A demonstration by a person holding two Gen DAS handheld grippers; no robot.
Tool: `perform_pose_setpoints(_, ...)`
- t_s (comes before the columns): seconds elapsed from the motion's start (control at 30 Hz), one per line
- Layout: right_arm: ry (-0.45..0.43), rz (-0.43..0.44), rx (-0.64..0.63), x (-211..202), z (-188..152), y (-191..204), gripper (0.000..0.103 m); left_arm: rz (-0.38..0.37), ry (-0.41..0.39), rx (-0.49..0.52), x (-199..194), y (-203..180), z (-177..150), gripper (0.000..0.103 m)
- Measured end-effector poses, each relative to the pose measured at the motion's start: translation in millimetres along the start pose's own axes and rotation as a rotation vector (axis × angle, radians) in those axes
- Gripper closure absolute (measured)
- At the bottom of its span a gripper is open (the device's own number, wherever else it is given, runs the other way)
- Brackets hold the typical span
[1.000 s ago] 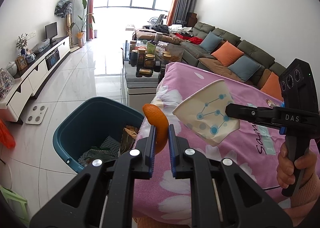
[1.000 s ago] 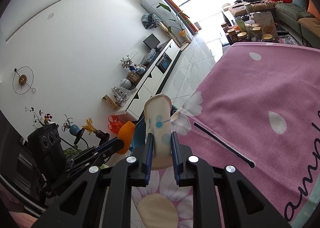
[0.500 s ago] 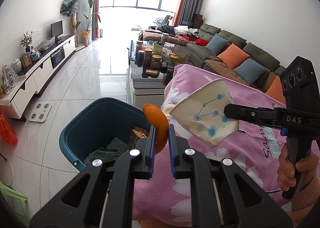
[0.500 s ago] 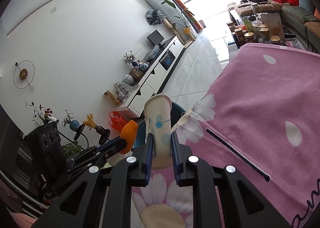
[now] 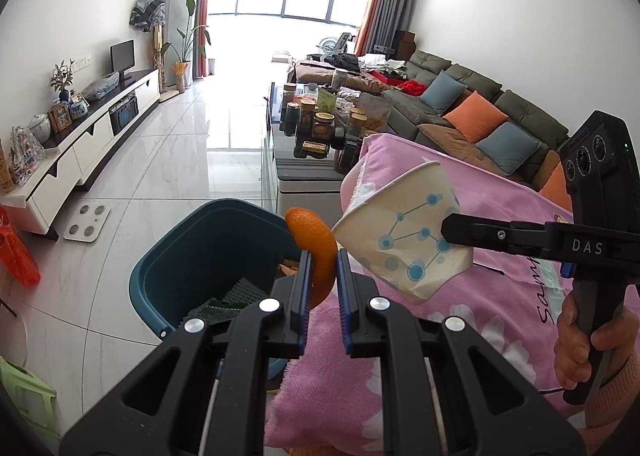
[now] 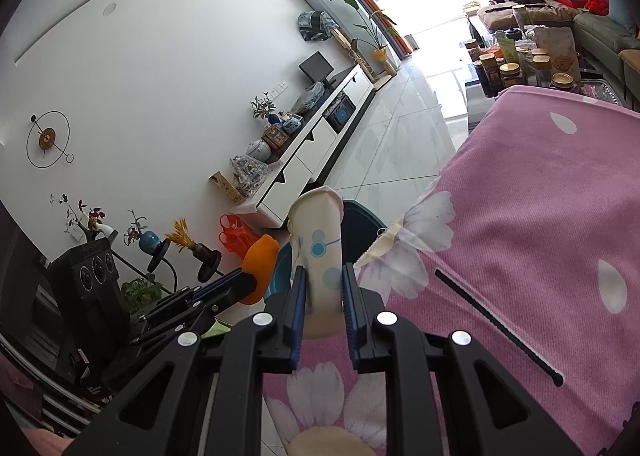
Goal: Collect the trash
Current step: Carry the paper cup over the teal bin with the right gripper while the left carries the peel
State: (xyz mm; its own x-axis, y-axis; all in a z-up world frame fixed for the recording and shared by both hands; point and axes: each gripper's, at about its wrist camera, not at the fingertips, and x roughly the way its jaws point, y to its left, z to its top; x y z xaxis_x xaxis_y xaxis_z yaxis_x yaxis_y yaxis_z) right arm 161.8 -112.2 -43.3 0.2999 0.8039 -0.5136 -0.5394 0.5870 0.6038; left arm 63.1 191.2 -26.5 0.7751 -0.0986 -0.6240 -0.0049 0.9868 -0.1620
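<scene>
My left gripper (image 5: pixel 322 260) is shut on a curl of orange peel (image 5: pixel 314 244), held over the near rim of a teal trash bin (image 5: pixel 192 256) on the floor. The bin holds dark and brown scraps. My right gripper (image 6: pixel 323 276) is shut on a squashed white paper cup (image 6: pixel 318 240) with blue dots. In the left wrist view that paper cup (image 5: pixel 404 232) hangs at the edge of the pink flowered cloth (image 5: pixel 500 296), just right of the peel. In the right wrist view the orange peel (image 6: pixel 260 268) and the left gripper (image 6: pixel 244 280) show at lower left, with the bin (image 6: pixel 360 232) behind the cup.
A thin black stick (image 6: pixel 496 328) lies on the pink cloth (image 6: pixel 540 216). A glass coffee table (image 5: pixel 296 164) crowded with jars stands beyond the bin. A white scale (image 5: pixel 86 216) and a red bag (image 5: pixel 18 256) sit on the tiled floor. A TV cabinet (image 5: pixel 80 144) lines the left wall; a sofa (image 5: pixel 480 116) the right.
Both grippers have shifted slightly towards the bin, so more of its inside shows in the left wrist view. Both grips are unchanged.
</scene>
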Motion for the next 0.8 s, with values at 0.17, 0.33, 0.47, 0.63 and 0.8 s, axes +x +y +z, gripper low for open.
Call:
perform_pose_setpoints(0.17,0.007,0.002,-0.009,5,4,5,0.087,0.005,0.001,-0.005,1,0,0,0.091)
perform_pose_setpoints(0.33,0.017,-0.001,-0.019,12,6,10,0.087,0.015,0.000,-0.008,3,2,1,0.091)
perform_pose_setpoints(0.47,0.025,-0.004,-0.023,18,8,13,0.087,0.025,0.003,-0.017,7,3,1,0.091)
perform_pose_setpoints(0.63,0.036,-0.005,-0.032,28,13,19,0.087,0.036,0.007,-0.025,9,3,3,0.091)
perform_pose_setpoints(0.8,0.047,-0.009,-0.041,36,14,22,0.087,0.045,0.011,-0.034,13,5,4,0.091)
